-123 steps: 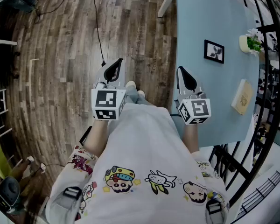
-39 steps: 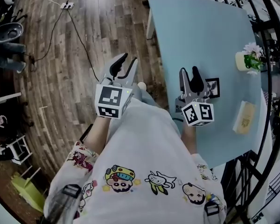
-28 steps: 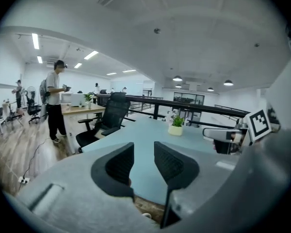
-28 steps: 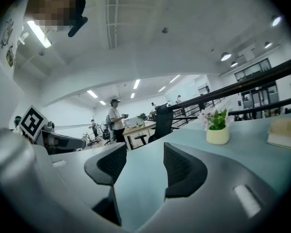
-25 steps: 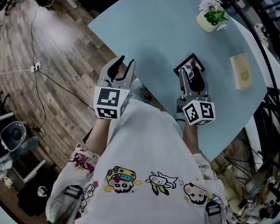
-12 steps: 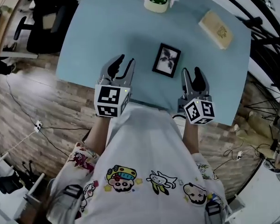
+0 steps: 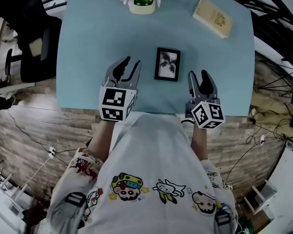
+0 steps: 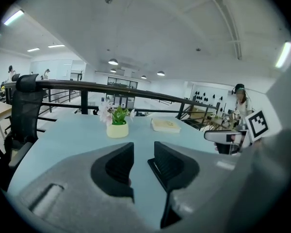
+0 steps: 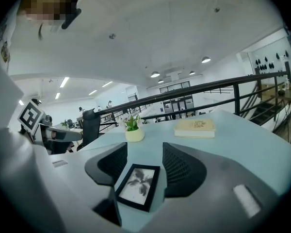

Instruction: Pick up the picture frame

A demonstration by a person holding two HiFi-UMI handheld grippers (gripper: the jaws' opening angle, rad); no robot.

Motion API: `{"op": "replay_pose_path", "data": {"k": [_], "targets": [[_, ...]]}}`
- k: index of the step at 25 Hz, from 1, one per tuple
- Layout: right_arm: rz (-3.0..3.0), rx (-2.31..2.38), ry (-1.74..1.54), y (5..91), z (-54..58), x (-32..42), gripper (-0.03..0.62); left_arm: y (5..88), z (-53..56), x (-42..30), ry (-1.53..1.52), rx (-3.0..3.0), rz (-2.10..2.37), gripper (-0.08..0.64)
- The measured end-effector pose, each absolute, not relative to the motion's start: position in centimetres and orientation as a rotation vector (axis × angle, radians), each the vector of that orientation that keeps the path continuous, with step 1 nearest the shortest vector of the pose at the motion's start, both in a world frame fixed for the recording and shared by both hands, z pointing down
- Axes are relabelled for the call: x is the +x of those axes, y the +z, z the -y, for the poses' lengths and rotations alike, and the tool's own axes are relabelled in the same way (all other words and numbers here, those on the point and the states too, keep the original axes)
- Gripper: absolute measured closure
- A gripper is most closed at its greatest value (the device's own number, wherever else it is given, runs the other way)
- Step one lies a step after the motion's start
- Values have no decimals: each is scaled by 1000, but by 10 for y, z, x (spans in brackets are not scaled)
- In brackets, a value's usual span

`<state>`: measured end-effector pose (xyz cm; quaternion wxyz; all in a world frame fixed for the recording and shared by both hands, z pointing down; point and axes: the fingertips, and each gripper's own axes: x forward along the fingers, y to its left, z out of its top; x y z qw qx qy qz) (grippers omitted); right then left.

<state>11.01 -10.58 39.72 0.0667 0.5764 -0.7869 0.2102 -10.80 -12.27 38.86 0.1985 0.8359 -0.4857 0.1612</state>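
Head view: a black picture frame (image 7: 167, 64) holding a dark leaf print on white lies flat on the pale blue table (image 7: 88, 43). It sits ahead of and between the left gripper (image 7: 123, 72) and right gripper (image 7: 201, 79), touching neither.

Left gripper view: jaws apart, only bare table between them.

Right gripper view: jaws apart and released; the frame shows through the gap, ungripped.

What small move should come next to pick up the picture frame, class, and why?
Probably ease the right tool forward and down toward the picture frame. It lies flat on the table, untouched, just ahead of that tool, whose open jaws line up with it in the right gripper view.
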Motion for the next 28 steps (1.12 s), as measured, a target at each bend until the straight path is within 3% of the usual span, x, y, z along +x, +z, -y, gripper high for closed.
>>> {"op": "replay_pose_path", "data": {"k": [28], "targets": [[2344,1481,879,464,148,112,391,458,151,-42,575,2179,1227,436]]}}
